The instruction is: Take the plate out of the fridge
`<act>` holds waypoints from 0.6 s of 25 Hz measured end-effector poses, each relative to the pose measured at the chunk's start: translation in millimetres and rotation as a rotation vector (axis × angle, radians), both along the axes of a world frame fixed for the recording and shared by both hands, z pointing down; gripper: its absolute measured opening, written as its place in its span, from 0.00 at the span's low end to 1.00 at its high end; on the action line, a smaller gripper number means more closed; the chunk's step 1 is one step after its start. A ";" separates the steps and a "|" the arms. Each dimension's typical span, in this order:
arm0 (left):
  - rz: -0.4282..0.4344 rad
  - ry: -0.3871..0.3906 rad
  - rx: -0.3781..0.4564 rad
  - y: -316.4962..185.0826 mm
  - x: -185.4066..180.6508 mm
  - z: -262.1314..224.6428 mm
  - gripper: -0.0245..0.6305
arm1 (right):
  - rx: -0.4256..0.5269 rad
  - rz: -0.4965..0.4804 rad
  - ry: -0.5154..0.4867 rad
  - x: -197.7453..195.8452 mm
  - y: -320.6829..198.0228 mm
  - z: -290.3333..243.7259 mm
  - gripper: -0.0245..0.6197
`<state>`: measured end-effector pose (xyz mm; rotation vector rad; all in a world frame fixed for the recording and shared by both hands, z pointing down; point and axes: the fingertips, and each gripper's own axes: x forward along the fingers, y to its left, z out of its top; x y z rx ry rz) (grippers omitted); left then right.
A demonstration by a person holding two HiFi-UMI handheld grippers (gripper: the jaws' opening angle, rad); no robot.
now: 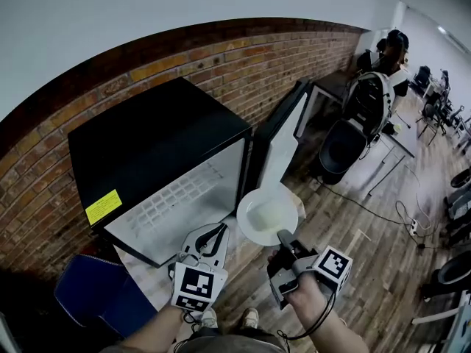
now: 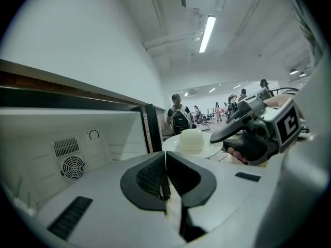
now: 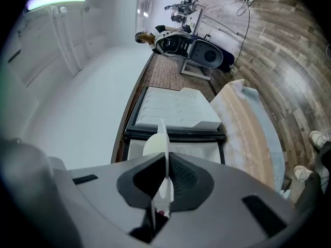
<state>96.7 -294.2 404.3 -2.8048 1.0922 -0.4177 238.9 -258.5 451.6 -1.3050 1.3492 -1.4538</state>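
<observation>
While I am pinching the plate (image 1: pixel 266 215) by its near rim in my right gripper (image 1: pixel 284 238), level so its pale block (image 2: pixel 192 138) is staying put, it is hanging outside the open fridge (image 1: pixel 158 142); my left gripper (image 1: pixel 213 237) is hovering clenched, empty.

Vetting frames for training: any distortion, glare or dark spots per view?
Head view: fisheye bows the brick wall; the fridge top is near-black, the plate bright but readable. Left gripper view: black round vignette, ceiling light blown out. Right gripper view: same vignette, light strip smeared top left.
</observation>
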 end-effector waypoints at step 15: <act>0.033 -0.052 -0.048 19.8 17.6 29.0 0.07 | -0.065 0.026 -0.032 20.7 36.2 40.1 0.09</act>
